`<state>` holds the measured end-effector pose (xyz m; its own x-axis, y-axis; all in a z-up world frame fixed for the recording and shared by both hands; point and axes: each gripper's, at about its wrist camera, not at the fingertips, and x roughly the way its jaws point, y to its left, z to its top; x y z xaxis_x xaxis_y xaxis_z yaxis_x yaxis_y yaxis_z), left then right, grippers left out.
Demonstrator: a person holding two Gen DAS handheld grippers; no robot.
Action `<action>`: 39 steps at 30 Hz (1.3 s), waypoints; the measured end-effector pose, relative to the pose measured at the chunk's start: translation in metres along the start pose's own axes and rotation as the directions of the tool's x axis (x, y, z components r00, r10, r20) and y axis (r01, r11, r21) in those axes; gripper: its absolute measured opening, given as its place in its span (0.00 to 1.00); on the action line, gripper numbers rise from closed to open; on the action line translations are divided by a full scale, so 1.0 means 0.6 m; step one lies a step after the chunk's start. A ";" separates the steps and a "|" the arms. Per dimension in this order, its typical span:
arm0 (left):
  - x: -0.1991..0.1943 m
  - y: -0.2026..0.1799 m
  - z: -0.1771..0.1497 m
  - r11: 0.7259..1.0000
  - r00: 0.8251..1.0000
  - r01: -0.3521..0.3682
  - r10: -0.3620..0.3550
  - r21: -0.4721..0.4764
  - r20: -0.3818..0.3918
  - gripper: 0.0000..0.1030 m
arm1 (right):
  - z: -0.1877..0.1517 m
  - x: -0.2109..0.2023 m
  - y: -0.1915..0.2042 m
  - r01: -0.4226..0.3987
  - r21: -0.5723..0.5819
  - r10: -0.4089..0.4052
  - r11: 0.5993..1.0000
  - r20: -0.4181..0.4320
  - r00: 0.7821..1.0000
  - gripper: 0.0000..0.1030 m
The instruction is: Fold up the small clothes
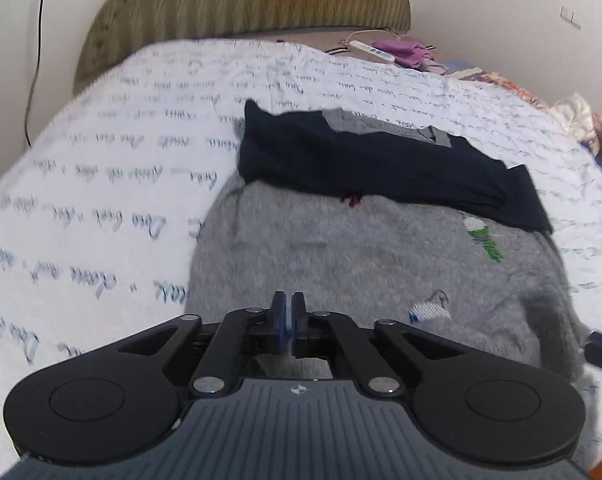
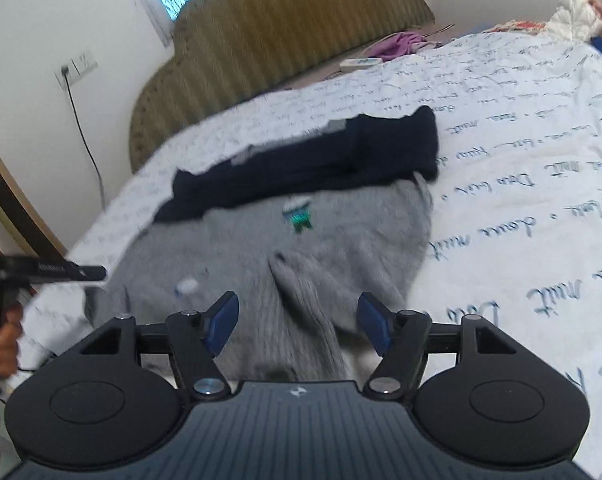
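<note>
A fuzzy grey sweater [image 1: 361, 256] [image 2: 321, 240] lies spread on the bed, with a small green embroidered patch [image 1: 485, 236] on it. A folded dark navy garment [image 1: 361, 164] [image 2: 321, 160] lies across its far part. My left gripper [image 1: 288, 304] hovers over the sweater's near edge. Its jaws are nearly together, with only a thin slit between the blue pads and no cloth seen in it. In the right wrist view it shows at the left edge [image 2: 89, 272], held by a hand [image 2: 1, 344]. My right gripper [image 2: 299, 320] stands open over a raised grey fold [image 2: 301, 300], and its pads do not touch the fold.
The bed cover [image 1: 101, 184] is white with blue script. An olive headboard [image 1: 241, 4] stands behind it. A white remote [image 1: 371, 51] and purple cloth [image 1: 405, 52] lie at the far edge, and heaped laundry [image 1: 581, 120] lies at the right. A wall socket with cable [image 2: 75, 68] is at the left.
</note>
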<state>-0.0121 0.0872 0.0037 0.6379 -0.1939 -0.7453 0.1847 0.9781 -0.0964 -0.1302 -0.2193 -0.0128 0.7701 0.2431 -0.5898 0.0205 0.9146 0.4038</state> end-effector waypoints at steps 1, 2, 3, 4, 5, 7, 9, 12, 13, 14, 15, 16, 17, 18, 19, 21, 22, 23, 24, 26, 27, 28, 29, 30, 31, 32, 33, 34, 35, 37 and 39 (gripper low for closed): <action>-0.003 0.007 -0.007 1.000 1.000 0.020 -0.020 -0.019 -0.008 0.33 | -0.002 0.002 0.004 0.003 -0.012 -0.003 1.000 -0.015 1.000 0.65; -0.007 0.010 -0.015 0.998 0.999 0.038 -0.039 -0.040 -0.011 0.42 | -0.005 0.004 0.007 0.004 -0.021 -0.004 1.000 -0.028 1.000 0.65; -0.011 0.015 -0.024 0.996 0.998 0.060 -0.061 -0.060 -0.012 0.59 | -0.007 0.007 0.010 0.007 -0.029 -0.009 1.000 -0.036 0.999 0.65; -0.014 0.015 -0.034 0.994 0.997 0.077 -0.078 -0.075 -0.012 0.65 | -0.010 0.012 0.012 0.012 -0.035 -0.014 0.999 -0.049 0.999 0.65; -0.018 0.014 -0.044 0.993 0.996 0.083 -0.084 -0.080 -0.016 0.65 | -0.013 0.020 0.015 0.019 -0.039 -0.022 0.999 -0.066 0.998 0.65; -0.022 0.008 -0.063 0.996 0.997 0.067 -0.069 -0.067 -0.031 0.65 | -0.019 0.033 0.018 0.017 -0.035 -0.020 0.999 -0.091 0.996 0.65; -0.023 0.010 -0.078 0.995 0.997 0.063 -0.066 -0.083 -0.038 0.65 | -0.025 0.039 0.023 0.009 -0.027 -0.011 1.000 -0.109 0.994 0.64; -0.008 0.019 -0.096 0.978 0.987 0.128 -0.142 -0.162 -0.075 0.64 | -0.033 0.041 0.032 0.011 -0.032 -0.014 0.999 -0.112 0.994 0.59; 0.000 0.019 -0.100 0.973 0.984 0.138 -0.156 -0.185 -0.083 0.63 | -0.033 0.042 0.032 0.013 -0.026 -0.016 1.000 -0.112 0.994 0.56; 0.004 0.018 -0.103 0.970 0.985 0.138 -0.156 -0.200 -0.079 0.63 | -0.032 0.043 0.029 0.012 -0.008 -0.013 1.000 -0.110 0.994 0.54; 0.005 0.016 -0.103 0.970 0.986 0.136 -0.152 -0.204 -0.064 0.63 | -0.030 0.044 0.025 0.004 0.017 -0.002 1.000 -0.108 0.994 0.53; 0.006 0.012 -0.102 0.969 0.987 0.139 -0.152 -0.202 -0.051 0.61 | -0.027 0.043 0.020 -0.008 0.042 0.013 0.999 -0.102 0.995 0.49; 0.007 0.010 -0.102 0.968 0.987 0.144 -0.156 -0.205 -0.047 0.60 | -0.025 0.042 0.017 -0.016 0.059 0.021 0.998 -0.093 0.995 0.44; 0.008 0.008 -0.101 0.966 0.986 0.147 -0.161 -0.212 -0.048 0.57 | -0.023 0.044 0.015 -0.009 0.063 0.015 0.998 -0.086 0.996 0.29; 0.009 0.004 -0.101 0.965 0.985 0.152 -0.166 -0.215 -0.047 0.50 | -0.022 0.048 0.014 0.005 0.049 -0.001 0.999 -0.085 0.996 0.16; 0.008 -0.004 -0.103 0.969 0.985 0.151 -0.165 -0.195 -0.055 0.12 | -0.025 0.056 0.009 0.015 0.042 -0.011 0.999 -0.099 0.995 0.14; 0.007 -0.006 -0.104 0.969 0.984 0.154 -0.169 -0.192 -0.062 0.04 | -0.026 0.056 0.009 0.005 0.044 0.000 0.999 -0.103 0.995 0.14; 0.005 -0.006 -0.105 0.969 0.984 0.155 -0.169 -0.192 -0.059 0.04 | -0.026 0.053 0.010 0.000 0.033 0.004 0.999 -0.098 0.995 0.13; 0.002 -0.007 -0.106 0.971 0.985 0.150 -0.162 -0.185 -0.052 0.03 | -0.025 0.049 0.014 -0.005 0.017 0.007 1.000 -0.091 0.996 0.13; -0.013 -0.014 -0.103 0.980 0.989 0.138 -0.143 -0.145 -0.029 0.03 | -0.020 0.040 0.019 -0.033 0.010 0.034 0.999 -0.075 0.997 0.13; -0.025 -0.019 -0.098 0.984 0.991 0.131 -0.133 -0.117 -0.006 0.03 | -0.016 0.035 0.020 -0.046 0.010 0.047 0.999 -0.063 0.997 0.13; -0.039 -0.023 -0.093 0.988 0.992 0.124 -0.122 -0.088 0.021 0.03 | -0.010 0.028 0.022 -0.053 0.003 0.053 0.999 -0.047 0.997 0.13; -0.053 -0.028 -0.085 0.992 0.992 0.114 -0.111 -0.057 0.054 0.03 | -0.004 0.022 0.025 -0.056 -0.005 0.056 0.998 -0.028 0.998 0.13; -0.066 -0.032 -0.076 0.994 0.991 0.104 -0.101 -0.030 0.085 0.03 | 0.003 0.015 0.028 -0.061 -0.014 0.061 0.998 -0.007 0.998 0.13; -0.077 -0.035 -0.066 0.996 0.989 0.093 -0.091 -0.010 0.113 0.03 | 0.011 0.009 0.030 -0.070 -0.019 0.070 0.997 0.014 0.997 0.13; -0.085 -0.037 -0.055 0.997 0.987 0.082 -0.082 0.002 0.135 0.03 | 0.019 0.006 0.031 -0.077 -0.022 0.077 0.997 0.034 0.996 0.13; -0.091 -0.037 -0.042 0.997 0.986 0.072 -0.073 0.012 0.152 0.03 | 0.027 0.003 0.034 -0.078 -0.027 0.079 0.997 0.055 0.995 0.13; -0.093 -0.037 -0.029 0.998 0.985 0.059 -0.061 0.018 0.164 0.03 | 0.036 0.002 0.036 -0.074 -0.033 0.077 0.997 0.075 0.994 0.13; -0.096 -0.037 -0.017 0.999 0.983 0.044 -0.047 0.022 0.175 0.03 | 0.044 0.002 0.037 -0.070 -0.037 0.073 0.997 0.092 0.993 0.13; -0.101 -0.038 0.006 0.999 0.979 0.024 -0.030 0.035 0.202 0.03 | 0.059 0.005 0.041 -0.059 -0.048 0.065 0.997 0.124 0.990 0.13; -0.105 -0.041 0.025 0.999 0.973 0.003 -0.015 0.051 0.231 0.03 | 0.071 0.008 0.045 -0.048 -0.059 0.056 0.997 0.151 0.987 0.13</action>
<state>-0.0456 0.0741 0.0630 0.7906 -0.2205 -0.5712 0.2245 0.9723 -0.0646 -0.0988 -0.2076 0.0253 0.8574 0.2429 -0.4538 -0.0541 0.9193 0.3898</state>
